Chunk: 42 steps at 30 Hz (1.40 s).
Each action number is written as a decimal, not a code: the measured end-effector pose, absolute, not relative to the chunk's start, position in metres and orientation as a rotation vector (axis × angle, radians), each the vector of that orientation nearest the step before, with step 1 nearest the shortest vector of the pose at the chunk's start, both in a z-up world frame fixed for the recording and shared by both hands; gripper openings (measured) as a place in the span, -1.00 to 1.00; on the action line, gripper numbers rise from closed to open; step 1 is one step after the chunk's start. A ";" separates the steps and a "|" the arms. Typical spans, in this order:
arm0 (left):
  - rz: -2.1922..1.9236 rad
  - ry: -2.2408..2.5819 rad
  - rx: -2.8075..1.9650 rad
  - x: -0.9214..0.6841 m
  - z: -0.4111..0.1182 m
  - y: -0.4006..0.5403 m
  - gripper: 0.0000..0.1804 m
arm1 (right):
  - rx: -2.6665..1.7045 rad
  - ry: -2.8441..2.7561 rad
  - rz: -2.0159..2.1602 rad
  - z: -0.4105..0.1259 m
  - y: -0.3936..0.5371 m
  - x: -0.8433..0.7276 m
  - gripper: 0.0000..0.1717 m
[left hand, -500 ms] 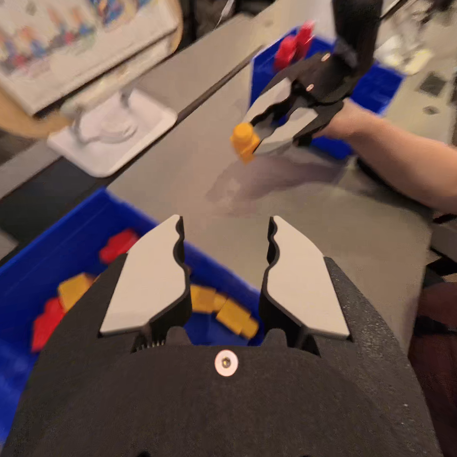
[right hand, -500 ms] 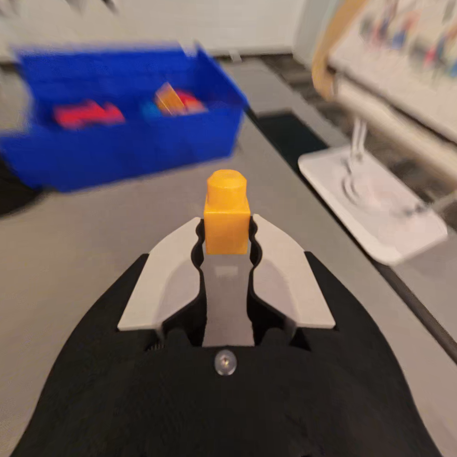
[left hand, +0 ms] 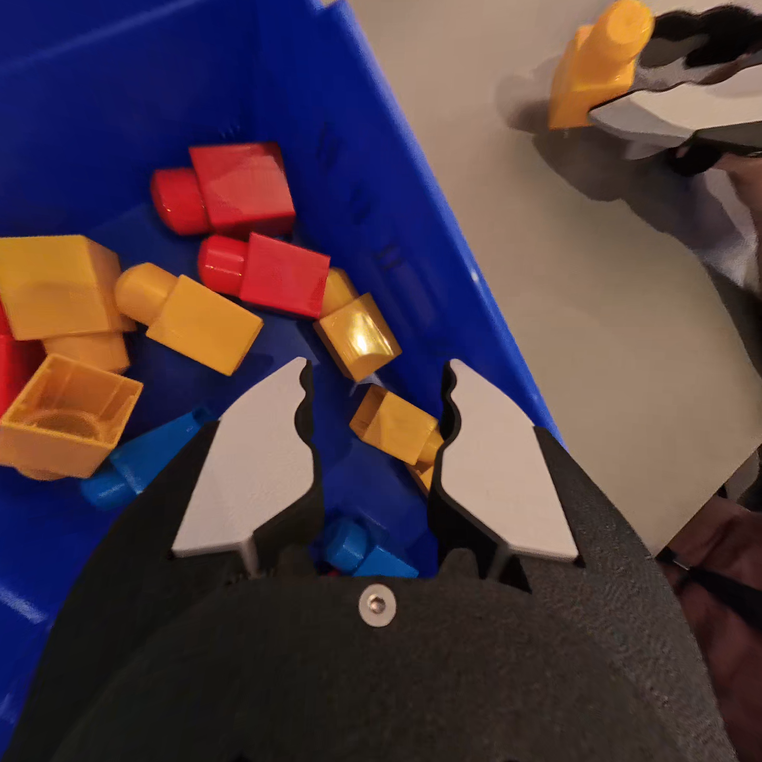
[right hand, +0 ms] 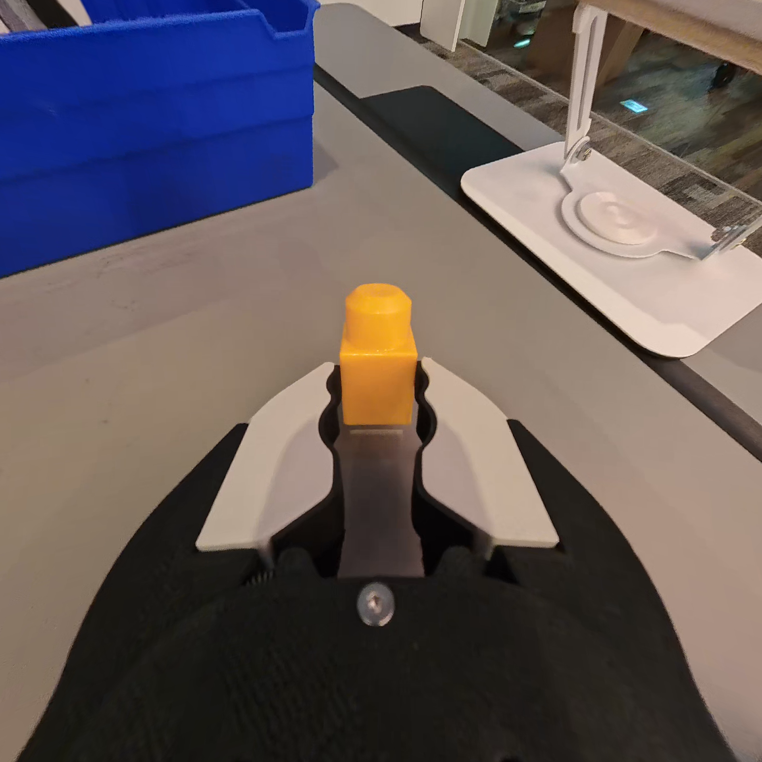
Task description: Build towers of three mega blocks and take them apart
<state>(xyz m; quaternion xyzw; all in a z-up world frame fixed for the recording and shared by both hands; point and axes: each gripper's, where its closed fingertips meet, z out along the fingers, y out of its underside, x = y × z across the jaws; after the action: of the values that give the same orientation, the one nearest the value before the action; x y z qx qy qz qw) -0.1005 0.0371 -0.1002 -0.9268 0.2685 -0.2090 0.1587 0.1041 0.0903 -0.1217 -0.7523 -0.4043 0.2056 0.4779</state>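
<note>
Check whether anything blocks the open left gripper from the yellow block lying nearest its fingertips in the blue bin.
Nothing visible does: the left gripper hangs open over the blue bin, and the yellow block lies exposed, close against the bin wall.

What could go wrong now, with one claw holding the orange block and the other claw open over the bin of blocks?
The left gripper hangs open over crowded blocks; closing might nudge the yellow block beside its finger instead of grabbing it. The blue bin wall is close, so a finger could bump it. The right gripper grips the orange block only by its tips, so it could twist.
</note>
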 end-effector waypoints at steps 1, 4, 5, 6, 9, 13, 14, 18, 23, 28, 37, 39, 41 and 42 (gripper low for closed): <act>-0.569 0.777 -2.671 -0.100 -0.107 0.038 -0.32 | -1.844 -1.003 0.490 -0.124 0.089 0.105 -0.59; -0.403 0.780 -2.768 -0.110 -0.127 0.040 -0.28 | -1.933 -1.086 0.422 -0.141 0.084 0.112 -0.59; -0.385 0.794 -2.779 -0.110 -0.131 0.040 -0.28 | -1.948 -1.081 0.429 -0.142 0.084 0.112 -0.59; -0.396 0.805 -2.789 -0.108 -0.134 0.038 -0.31 | -1.972 -1.069 0.448 -0.143 0.082 0.112 -0.59; -0.343 0.810 -2.817 -0.110 -0.142 0.039 -0.30 | -2.019 -1.072 0.471 -0.144 0.079 0.114 -0.60; -0.415 0.833 -2.812 -0.104 -0.144 0.037 -0.47 | -2.059 -1.105 0.450 -0.146 0.076 0.118 -0.57; -0.484 0.843 -2.807 -0.099 -0.144 0.035 -0.64 | -2.073 -1.096 0.438 -0.147 0.077 0.119 -0.46; -0.499 0.869 -2.803 -0.104 -0.143 0.033 -0.76 | -2.074 -1.094 0.440 -0.142 0.076 0.115 -0.23; -0.564 0.862 -2.781 -0.111 -0.132 0.029 -0.96 | -2.009 -1.111 0.431 -0.120 0.073 0.109 -0.19; -0.907 0.678 -2.750 -0.092 -0.113 0.025 -0.69 | -1.992 -1.103 0.452 -0.113 0.071 0.108 -0.19; -0.503 0.582 -2.795 -0.112 -0.131 0.052 -0.18 | -2.009 -1.115 0.458 -0.118 0.070 0.109 -0.20; -0.386 0.592 -2.837 -0.115 -0.139 0.052 -0.18 | -2.014 -1.119 0.463 -0.119 0.070 0.109 -0.20; -0.340 0.587 -2.832 -0.114 -0.138 0.055 -0.21 | -2.019 -1.121 0.467 -0.120 0.069 0.108 -0.20; -0.313 0.591 -2.831 -0.115 -0.138 0.055 -0.21 | -2.022 -1.123 0.467 -0.121 0.069 0.108 -0.20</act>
<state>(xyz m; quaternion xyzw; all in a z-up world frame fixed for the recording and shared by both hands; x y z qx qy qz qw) -0.1146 0.0554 -0.1381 -0.9666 0.2019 -0.1070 0.1161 0.1083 0.0688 -0.1215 -0.7923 -0.4401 0.1828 0.3809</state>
